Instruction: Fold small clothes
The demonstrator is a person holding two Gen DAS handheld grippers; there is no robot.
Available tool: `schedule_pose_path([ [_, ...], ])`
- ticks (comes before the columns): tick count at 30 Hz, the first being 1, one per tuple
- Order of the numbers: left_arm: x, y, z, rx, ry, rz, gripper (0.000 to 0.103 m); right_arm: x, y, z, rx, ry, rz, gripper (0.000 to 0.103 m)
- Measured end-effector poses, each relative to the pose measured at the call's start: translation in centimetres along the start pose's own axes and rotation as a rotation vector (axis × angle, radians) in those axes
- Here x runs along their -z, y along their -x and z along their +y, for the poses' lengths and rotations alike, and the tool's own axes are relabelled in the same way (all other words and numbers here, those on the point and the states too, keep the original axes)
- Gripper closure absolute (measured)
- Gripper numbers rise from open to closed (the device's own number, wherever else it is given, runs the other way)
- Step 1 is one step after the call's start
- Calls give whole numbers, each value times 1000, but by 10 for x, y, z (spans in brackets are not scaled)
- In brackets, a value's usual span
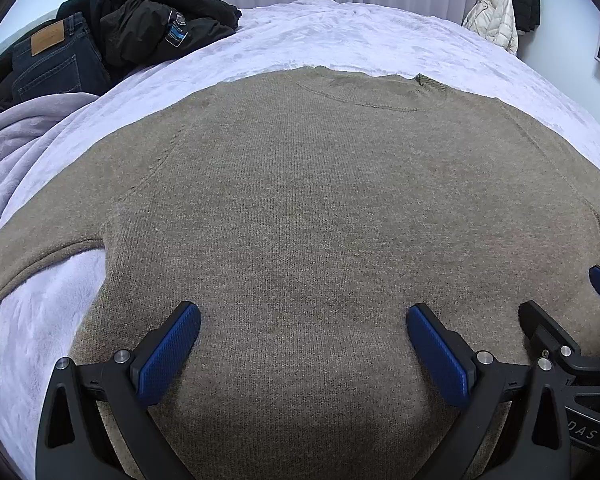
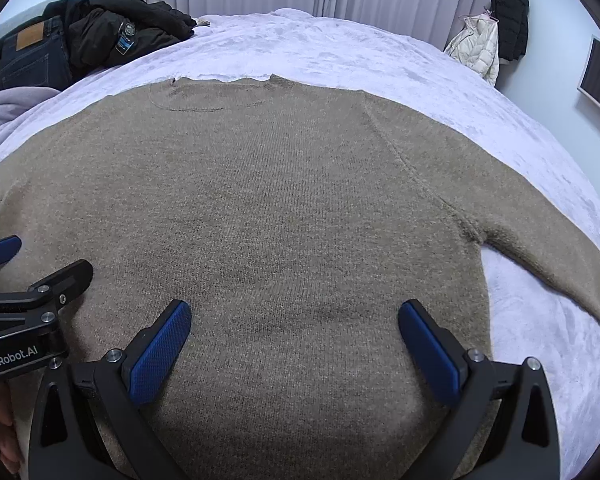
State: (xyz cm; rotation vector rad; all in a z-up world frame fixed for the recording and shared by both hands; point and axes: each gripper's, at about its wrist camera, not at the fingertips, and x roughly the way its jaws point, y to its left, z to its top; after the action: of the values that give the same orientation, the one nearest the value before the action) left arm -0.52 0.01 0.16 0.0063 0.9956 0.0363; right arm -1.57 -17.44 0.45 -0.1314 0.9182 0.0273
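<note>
A brown knit sweater (image 1: 300,200) lies flat and spread out on the white bed cover (image 1: 340,36), collar at the far side, sleeves out to both sides. It also fills the right wrist view (image 2: 280,208). My left gripper (image 1: 303,312) is open and empty, hovering over the sweater's lower body. My right gripper (image 2: 295,308) is open and empty over the lower body, just to the right of the left one. The right gripper shows at the right edge of the left wrist view (image 1: 568,300), and the left gripper at the left edge of the right wrist view (image 2: 40,256).
Dark jeans (image 1: 52,64) and a black jacket (image 1: 152,24) are piled at the far left of the bed. A lilac blanket (image 1: 24,140) is bunched at the left. Coats (image 2: 496,36) hang at the far right wall. Curtains stand behind the bed.
</note>
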Motion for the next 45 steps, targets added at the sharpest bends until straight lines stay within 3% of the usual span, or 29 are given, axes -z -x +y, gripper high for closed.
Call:
schedule_pose_path([
  [16, 4, 2, 1, -4, 0, -16, 0, 5, 3, 0, 21, 10, -2, 0],
  [29, 5, 2, -2, -15, -7, -16, 0, -6, 3, 3, 0, 34, 99, 0],
  [33, 4, 0, -5, -25, -12, -13, 0, -4, 2, -2, -34, 18, 86, 0],
  [45, 7, 3, -6, -37, -18, -33, 0, -1, 0, 4, 13, 35, 46, 0],
])
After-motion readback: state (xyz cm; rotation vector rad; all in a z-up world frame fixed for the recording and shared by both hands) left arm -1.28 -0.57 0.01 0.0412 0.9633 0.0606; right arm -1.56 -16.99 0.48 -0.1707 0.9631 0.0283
